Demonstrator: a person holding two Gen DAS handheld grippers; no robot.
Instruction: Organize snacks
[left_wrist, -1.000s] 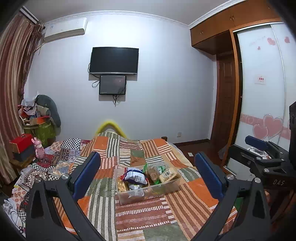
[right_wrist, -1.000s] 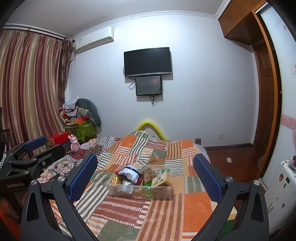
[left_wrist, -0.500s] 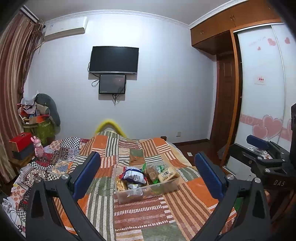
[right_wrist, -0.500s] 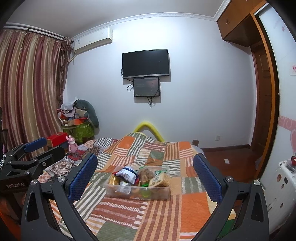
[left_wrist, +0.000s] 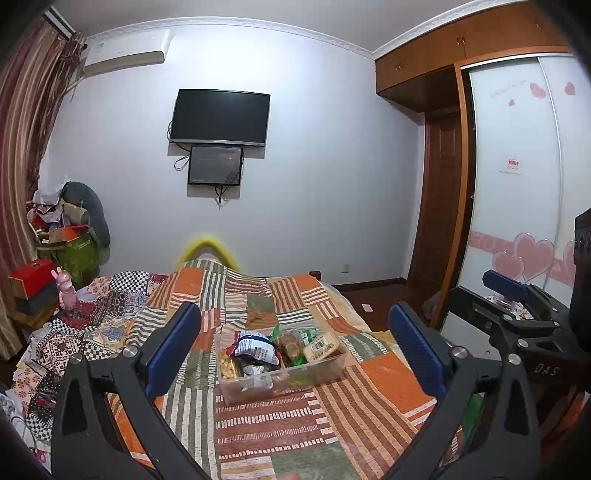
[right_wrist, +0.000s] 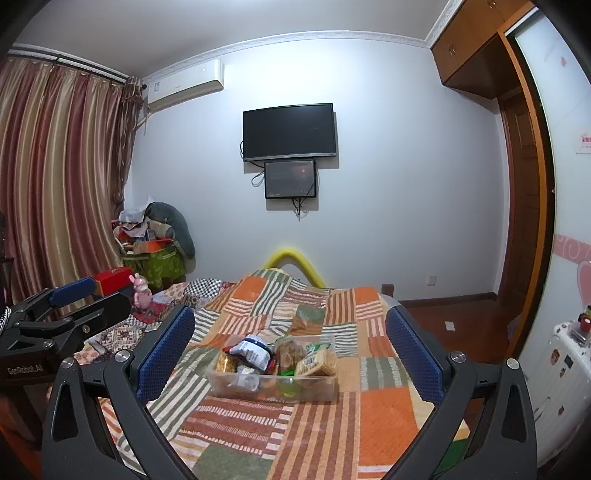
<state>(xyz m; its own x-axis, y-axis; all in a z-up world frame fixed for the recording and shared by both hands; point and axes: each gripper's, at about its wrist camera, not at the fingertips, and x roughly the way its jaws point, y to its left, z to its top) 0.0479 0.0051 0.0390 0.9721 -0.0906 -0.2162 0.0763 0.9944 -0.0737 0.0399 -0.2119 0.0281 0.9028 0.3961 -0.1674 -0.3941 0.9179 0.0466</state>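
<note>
Both tongs are being held wide apart and nothing is being gripped. The left tongs (left_wrist: 293, 347) are being aimed along the bed, their blue pads spread to either side of the snack box; the right tongs (right_wrist: 290, 347) are being held the same way, just beside them, and are showing at the right edge of the left view.

Neither pair is touching anything. Both are being kept well short of the box, above the near end of the quilt (left_wrist: 280, 432).

The clear plastic box (left_wrist: 280, 384) is sitting on the quilt near the middle of the bed, upright, lidless as far as can be told. The snacks are all being carried inside it: a blue and white bag (left_wrist: 256, 349) on top at centre left, a flat cracker pack with a barcode (left_wrist: 320, 345) at the right end, green wrappers (left_wrist: 301, 338) behind it, and a yellowish pack (left_wrist: 226, 363) at the left end. More packs are lying underneath, too small to be named.

No loose snack is being seen on the quilt around the box. The snacks are being heaped rather than lined up.

Progress is being judged as open: snacks gathered in one box fit either a finished collecting job or a mixed pile waiting to be sorted out. Which one cannot be told.
</note>
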